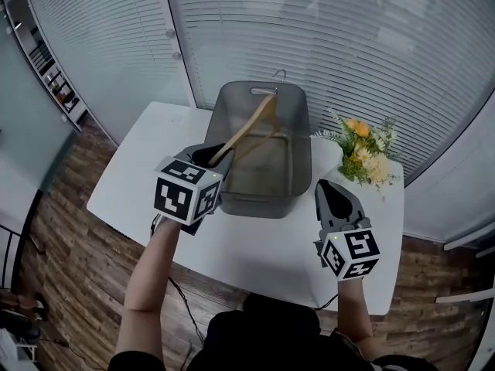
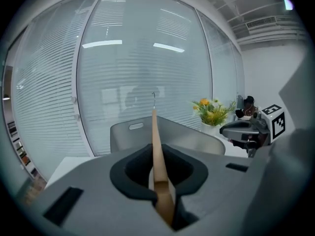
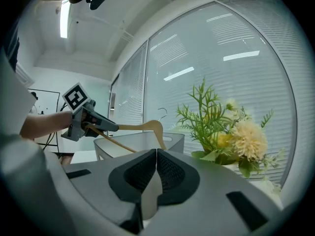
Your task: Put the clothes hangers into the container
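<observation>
As the left claw [image 1: 210,155] grips the wooden hanger [image 1: 254,127], it hangs over the container [image 1: 303,161].
Lower it below the rim before releasing; right claw [image 1: 331,192] closed, empty.

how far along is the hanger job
Done: no hanger clearly lies inside the grey container yet. In hand: the left gripper is shut on a wooden hanger, tilted over the container's opening. The right gripper is shut, empty, over the table beside it. Left: lower and release it; no other hangers show.
</observation>
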### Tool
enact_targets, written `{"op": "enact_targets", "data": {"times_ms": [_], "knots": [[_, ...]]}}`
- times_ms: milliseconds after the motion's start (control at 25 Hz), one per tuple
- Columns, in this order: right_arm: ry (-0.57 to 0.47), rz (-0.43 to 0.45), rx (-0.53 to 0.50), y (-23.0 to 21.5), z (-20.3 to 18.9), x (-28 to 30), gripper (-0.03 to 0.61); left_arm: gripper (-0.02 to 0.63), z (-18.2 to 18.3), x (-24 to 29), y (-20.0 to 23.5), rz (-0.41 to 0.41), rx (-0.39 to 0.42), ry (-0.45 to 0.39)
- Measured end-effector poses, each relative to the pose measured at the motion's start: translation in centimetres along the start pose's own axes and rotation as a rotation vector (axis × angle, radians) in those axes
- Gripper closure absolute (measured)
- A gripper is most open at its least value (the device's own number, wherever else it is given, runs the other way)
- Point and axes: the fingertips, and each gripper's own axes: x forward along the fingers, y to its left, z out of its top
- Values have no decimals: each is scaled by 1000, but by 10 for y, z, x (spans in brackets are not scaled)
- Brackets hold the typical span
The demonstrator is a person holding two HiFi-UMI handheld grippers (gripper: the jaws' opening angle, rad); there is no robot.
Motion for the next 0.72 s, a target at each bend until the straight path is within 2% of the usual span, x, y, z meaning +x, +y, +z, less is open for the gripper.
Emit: {"op": "enact_targets", "data": {"times_ms": [200, 320, 400, 520, 720], "knots": [[-4, -16, 9, -3, 1, 1, 549, 558, -4, 15, -4, -50, 43, 73], [-1, -27, 16, -8, 1, 2, 549, 558, -3, 25, -1, -43, 98, 100], [-1, -31, 20, -10, -1, 3, 549, 558, -1, 30, 2, -24, 163, 115], [2, -34, 29, -15, -4, 4, 549, 558, -4, 38, 5, 17, 322, 162], [0, -35, 49, -18, -4, 7, 549, 558, -4, 44, -6, -28, 409, 167]]}}
